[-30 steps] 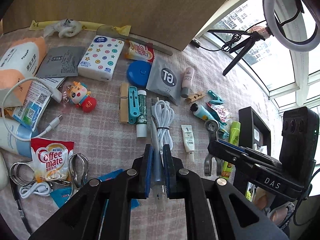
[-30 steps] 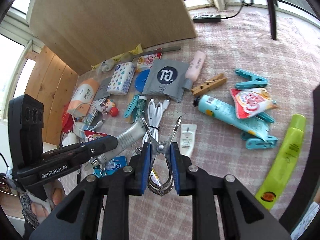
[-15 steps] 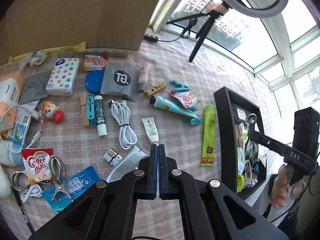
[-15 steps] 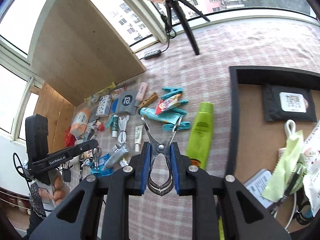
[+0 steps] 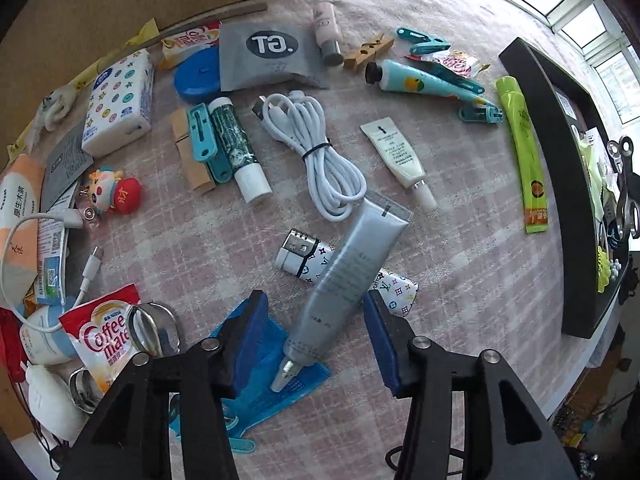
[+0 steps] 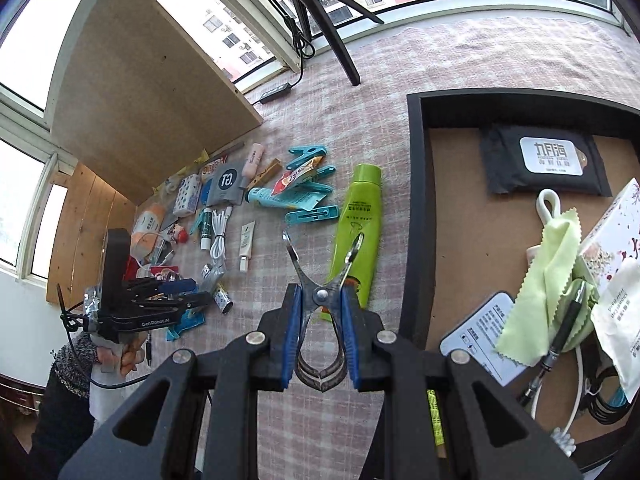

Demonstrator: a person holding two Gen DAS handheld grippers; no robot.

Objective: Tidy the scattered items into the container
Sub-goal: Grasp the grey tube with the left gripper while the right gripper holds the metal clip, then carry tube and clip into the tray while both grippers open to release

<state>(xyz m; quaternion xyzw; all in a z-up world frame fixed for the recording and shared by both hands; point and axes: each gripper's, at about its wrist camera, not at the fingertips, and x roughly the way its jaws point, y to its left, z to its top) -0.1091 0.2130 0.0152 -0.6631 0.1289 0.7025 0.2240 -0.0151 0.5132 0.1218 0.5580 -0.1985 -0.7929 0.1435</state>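
A grey tube (image 5: 352, 264) lies slanted on the pink checked cloth, across a patterned roll (image 5: 304, 256) and a blue packet (image 5: 260, 360). My left gripper (image 5: 314, 320) points down over the tube; its jaws are opening, one on each side of the tube, and the pads do not press on it. My right gripper (image 6: 320, 296) is shut on a metal spring clip (image 6: 296, 260), just left of the black tray (image 6: 416, 200). The right view also shows the left gripper (image 6: 176, 300) held in a hand. At the right edge of the left wrist view, the clip (image 5: 620, 152) hangs over the tray (image 5: 560, 128).
Scattered on the cloth are a white cable (image 5: 320, 152), a small white tube (image 5: 400, 156), a green tube (image 6: 356, 228), teal pegs (image 6: 312, 212), a tissue pack (image 5: 120, 104) and a Coffee mate sachet (image 5: 104, 336). The tray holds a black wipes pack (image 6: 548, 160), a green cloth (image 6: 548, 280) and a pen (image 6: 560, 332). A tripod (image 6: 320, 20) stands behind.
The left gripper held the grey tube, then was shut and empty with the tube on the cloth; now it is lower, with jaws apart around it. The right gripper carried the clip to the tray's edge.
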